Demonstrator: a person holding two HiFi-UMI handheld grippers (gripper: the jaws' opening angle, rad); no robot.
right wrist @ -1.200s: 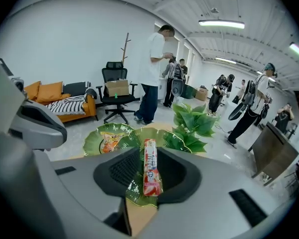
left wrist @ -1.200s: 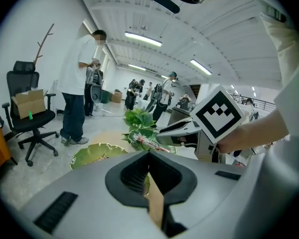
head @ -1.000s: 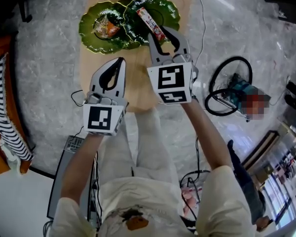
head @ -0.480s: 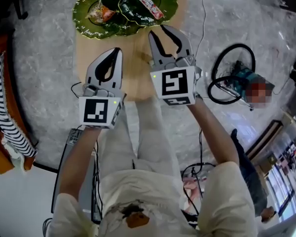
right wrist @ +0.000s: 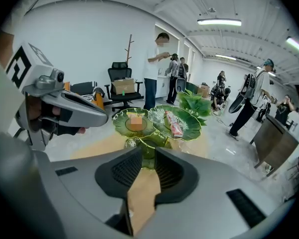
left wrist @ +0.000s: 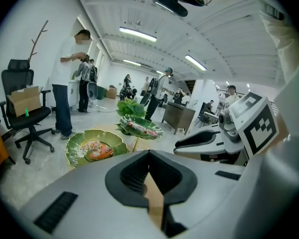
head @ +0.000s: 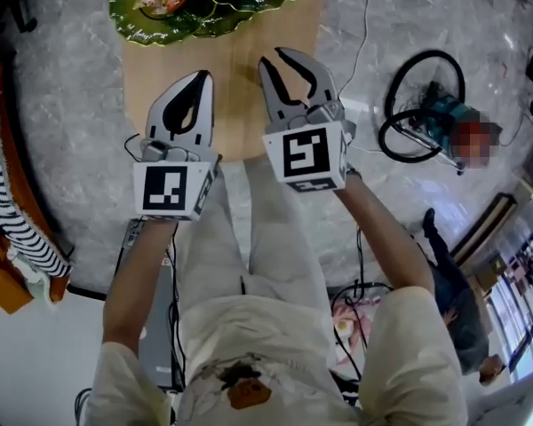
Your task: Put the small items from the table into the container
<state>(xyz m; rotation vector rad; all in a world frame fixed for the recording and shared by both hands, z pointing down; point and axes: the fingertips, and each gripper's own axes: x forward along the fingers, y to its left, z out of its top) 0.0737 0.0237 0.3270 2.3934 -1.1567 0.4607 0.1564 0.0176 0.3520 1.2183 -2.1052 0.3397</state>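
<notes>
Over the wooden table, the left gripper has its jaws together and empty. The right gripper has jaws partly apart, closing on nothing.

A light wooden table with a rounded near end was shown. At its far end a green dish of leaf-shaped trays was set directly on the wood. Two upper trays were carried side by side, with their rims touching. A smaller tray was placed lower, in front of them. The dish was set towards the table's left side.
</notes>
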